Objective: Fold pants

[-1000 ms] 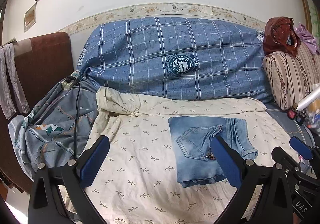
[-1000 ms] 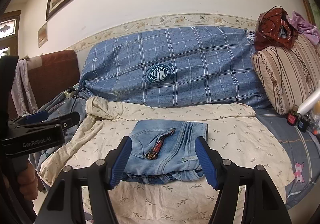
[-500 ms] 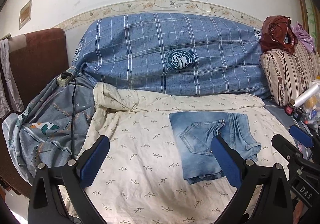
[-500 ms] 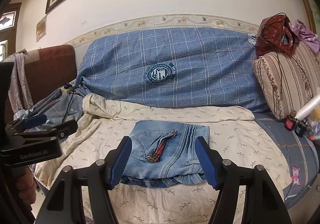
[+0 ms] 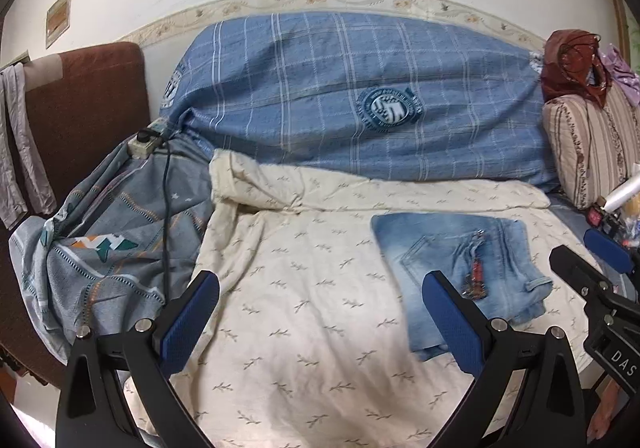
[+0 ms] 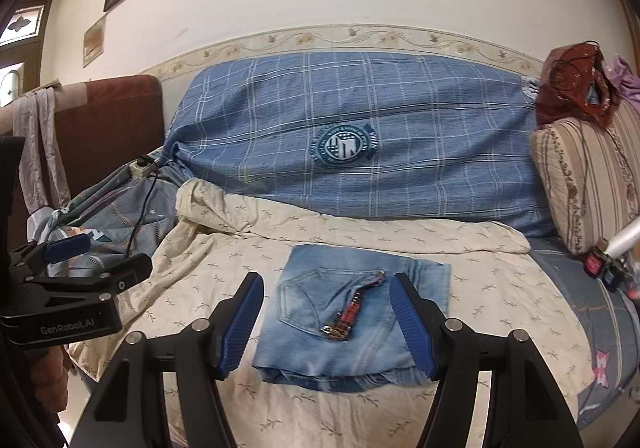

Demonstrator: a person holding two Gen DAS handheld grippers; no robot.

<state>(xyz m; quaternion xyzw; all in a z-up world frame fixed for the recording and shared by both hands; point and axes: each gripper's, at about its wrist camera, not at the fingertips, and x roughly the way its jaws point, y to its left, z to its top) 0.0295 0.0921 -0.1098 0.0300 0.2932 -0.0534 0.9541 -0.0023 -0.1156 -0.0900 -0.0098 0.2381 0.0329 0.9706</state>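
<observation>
Both our left hand-held gripper (image 5: 320,312) and right hand-held gripper (image 6: 326,312) stand wide, empty; the folded pants (image 6: 352,312) look soft, thick, so we would pinch a layered edge.

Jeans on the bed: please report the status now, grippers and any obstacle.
Left gripper open, empty. Right gripper open, empty. Jeans folded flat on cream sheet, untouched. Nothing in the way.

Faded, soft-washed denim pants (image 6: 352,312) lay on a matt, crinkled cotton sheet (image 6: 480,288) — sprig-printed — before a woven plaid cover (image 6: 360,135); gripper pads (image 6: 240,324) showed ribbed blue rubber on matt black plastic.
</observation>
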